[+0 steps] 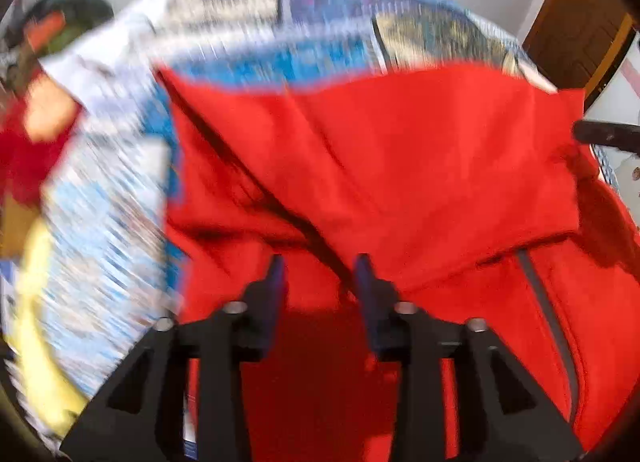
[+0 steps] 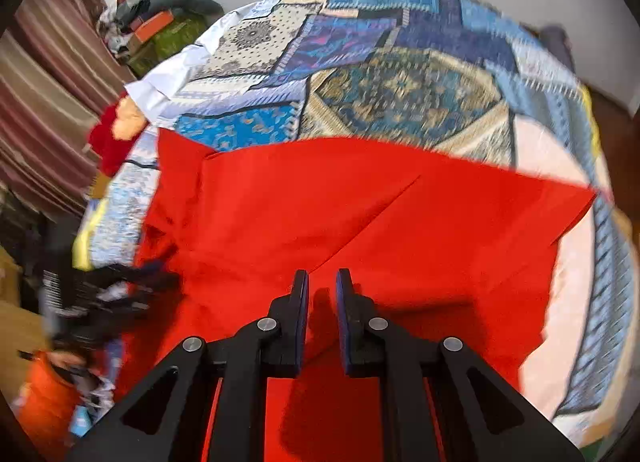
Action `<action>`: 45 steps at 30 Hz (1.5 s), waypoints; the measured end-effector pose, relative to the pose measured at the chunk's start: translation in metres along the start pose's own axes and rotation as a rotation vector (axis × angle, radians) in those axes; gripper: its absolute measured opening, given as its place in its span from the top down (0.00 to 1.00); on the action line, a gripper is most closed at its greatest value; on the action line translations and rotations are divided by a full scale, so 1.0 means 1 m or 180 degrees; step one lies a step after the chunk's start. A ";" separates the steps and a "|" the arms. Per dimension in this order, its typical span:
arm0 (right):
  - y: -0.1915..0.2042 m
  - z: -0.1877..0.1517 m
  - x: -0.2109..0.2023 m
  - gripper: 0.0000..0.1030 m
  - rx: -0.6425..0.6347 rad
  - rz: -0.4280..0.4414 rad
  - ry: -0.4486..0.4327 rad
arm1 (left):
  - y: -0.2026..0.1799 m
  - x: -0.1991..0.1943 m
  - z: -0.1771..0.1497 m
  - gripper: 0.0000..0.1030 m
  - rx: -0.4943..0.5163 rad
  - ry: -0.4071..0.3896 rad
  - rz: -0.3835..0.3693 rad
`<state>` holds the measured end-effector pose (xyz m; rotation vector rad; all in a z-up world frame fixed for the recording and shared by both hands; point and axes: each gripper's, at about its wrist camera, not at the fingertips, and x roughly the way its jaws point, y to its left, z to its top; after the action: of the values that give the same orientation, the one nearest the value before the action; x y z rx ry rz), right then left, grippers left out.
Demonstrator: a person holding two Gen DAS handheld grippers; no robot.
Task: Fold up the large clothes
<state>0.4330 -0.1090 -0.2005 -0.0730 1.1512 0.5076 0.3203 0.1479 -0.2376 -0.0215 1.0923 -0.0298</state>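
A large red garment [image 1: 400, 166] lies spread over a patchwork bedcover [image 1: 320, 22], with a grey zipper line [image 1: 536, 286] at the lower right. My left gripper [image 1: 320, 266] hovers over its rumpled near part, jaws open, with nothing between the pads. In the right wrist view the red garment [image 2: 320, 202] creases toward my right gripper [image 2: 322, 276], which is shut on a raised ridge of the cloth. The left gripper [image 2: 104, 294] shows as a blurred black shape at the garment's left edge.
The blue patterned bedcover [image 2: 400, 62] extends beyond the garment on the far side and right. A red and peach cloth [image 2: 116, 130] lies at the bed's left edge. Piled clothes and boxes [image 2: 160, 18] sit by a striped curtain [image 2: 48, 82]. A wooden door [image 1: 572, 34] stands at right.
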 end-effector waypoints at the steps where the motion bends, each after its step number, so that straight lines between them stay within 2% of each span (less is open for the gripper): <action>1: 0.002 0.005 0.001 0.92 -0.0058 -0.0082 -0.0030 | 0.003 -0.007 0.008 0.44 0.0028 -0.0099 0.0060; 3: 0.006 0.015 0.006 0.92 -0.0164 -0.0162 -0.0069 | 0.008 -0.016 0.030 0.38 0.0101 -0.0311 0.0201; 6: 0.016 0.029 0.030 0.92 -0.0310 -0.0283 0.0002 | 0.008 -0.002 0.061 0.33 0.0148 -0.0369 0.0199; 7: 0.019 0.031 0.039 0.92 -0.0357 -0.0377 0.0046 | 0.009 0.011 0.071 0.33 0.0112 -0.0339 0.0210; 8: 0.021 0.032 0.056 0.92 -0.0448 -0.0594 0.0132 | 0.009 0.019 0.075 0.33 0.0087 -0.0302 0.0233; 10: 0.019 0.029 0.084 0.92 -0.0629 -0.0944 0.0308 | 0.013 0.058 0.087 0.33 0.0087 -0.0101 0.0460; 12: 0.017 0.024 0.091 0.92 -0.0830 -0.1051 0.0170 | 0.025 0.090 0.086 0.32 0.0067 0.0101 0.0744; 14: 0.012 0.022 0.088 0.92 -0.0970 -0.1243 0.0100 | 0.047 0.116 0.079 0.32 -0.0154 0.0317 0.0595; 15: 0.008 0.021 0.086 0.92 -0.0977 -0.1284 0.0082 | 0.050 0.118 0.076 0.32 -0.0177 0.0275 0.0551; 17: -0.003 0.020 0.082 0.87 -0.0993 -0.1465 0.0050 | 0.046 0.116 0.069 0.31 -0.0044 0.0219 0.0659; 18: -0.008 0.019 0.080 0.82 -0.0997 -0.1540 0.0021 | 0.042 0.117 0.067 0.31 0.0007 0.0237 0.0718; 19: -0.015 0.018 0.077 0.47 -0.0975 -0.1679 -0.0044 | 0.039 0.117 0.064 0.31 0.0063 0.0234 0.0779; 20: -0.025 0.017 0.072 0.00 -0.0935 -0.1983 -0.0176 | 0.037 0.118 0.060 0.31 0.0119 0.0224 0.0828; 21: -0.034 0.017 0.068 0.00 -0.0913 -0.2103 -0.0250 | 0.037 0.118 0.059 0.31 0.0137 0.0211 0.0840; 26: -0.099 0.012 0.050 0.00 -0.0199 -0.1413 -0.0033 | 0.047 0.116 0.061 0.31 -0.0049 0.0221 0.0708; 28: -0.117 0.006 0.037 0.00 0.0038 -0.1313 0.0011 | 0.048 0.114 0.063 0.31 -0.0050 0.0243 0.0705; 32: -0.133 -0.010 -0.004 0.00 0.0257 -0.1152 -0.0148 | 0.042 0.086 0.059 0.31 -0.0109 0.0221 0.0613; 38: -0.121 -0.041 -0.071 0.00 0.0328 -0.0880 -0.0422 | 0.048 0.013 0.039 0.28 -0.0321 -0.0054 0.0374; 42: -0.101 -0.063 -0.111 0.00 0.0201 -0.0774 -0.0584 | 0.052 -0.035 0.020 0.25 -0.0432 -0.0232 0.0381; 43: -0.094 -0.069 -0.118 0.00 0.0167 -0.0763 -0.0604 | 0.053 -0.048 0.014 0.23 -0.0450 -0.0269 0.0387; 45: -0.081 -0.085 -0.132 0.00 0.0061 -0.0751 -0.0658 | 0.055 -0.067 0.005 0.14 -0.0482 -0.0311 0.0418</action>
<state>0.3537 -0.2531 -0.1356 -0.1350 0.9304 0.2871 0.2945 0.2056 -0.1783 -0.0865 0.9944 0.1703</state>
